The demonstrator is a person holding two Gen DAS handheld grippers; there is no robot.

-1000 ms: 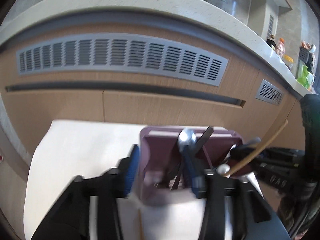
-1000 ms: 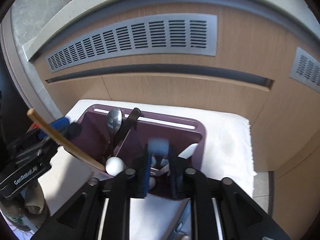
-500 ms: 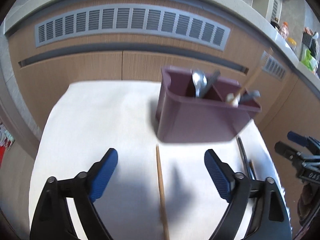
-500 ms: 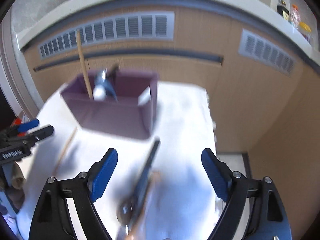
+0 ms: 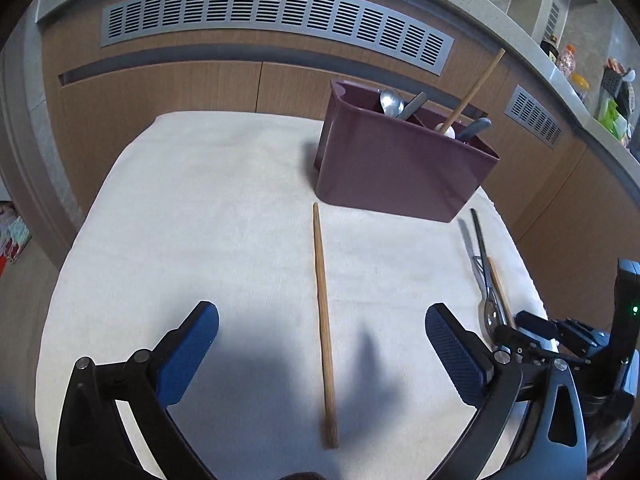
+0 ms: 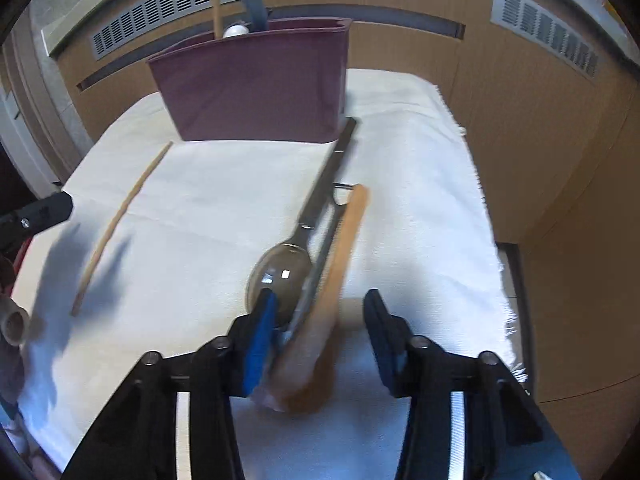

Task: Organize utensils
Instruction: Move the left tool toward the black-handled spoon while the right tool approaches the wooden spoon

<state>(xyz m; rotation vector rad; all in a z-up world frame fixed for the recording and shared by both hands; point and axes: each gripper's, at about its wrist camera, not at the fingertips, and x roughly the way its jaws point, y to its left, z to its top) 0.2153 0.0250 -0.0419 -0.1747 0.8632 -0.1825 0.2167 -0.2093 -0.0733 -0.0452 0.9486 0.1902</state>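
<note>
A purple utensil caddy (image 5: 400, 168) stands on a white cloth at the far side, holding a spoon, a dark handle and a leaning chopstick (image 5: 474, 90). A loose wooden chopstick (image 5: 322, 312) lies on the cloth between the wide, still opening jaws of my left gripper (image 5: 322, 356), untouched. In the right wrist view, my right gripper (image 6: 320, 336) is low over a metal spoon (image 6: 280, 272), a thin metal utensil (image 6: 336, 216) and a blurred wooden utensil (image 6: 344, 248). Its jaws are closing around their near ends. The right pad (image 6: 378, 332) is still apart from them.
The white cloth (image 5: 200, 220) covers a small table with edges on all sides. Wooden cabinet fronts with grey vent grilles (image 5: 260, 16) rise right behind it. A counter with bottles (image 5: 568, 60) runs off at the far right. The caddy (image 6: 256, 84) stands just beyond the spoon's handle.
Both grippers have drawn back from the caddy and come down toward the cloth. The left jaws opened wide over the chopstick. The right jaws opened, then narrowed around the spoon and wooden utensil.
</note>
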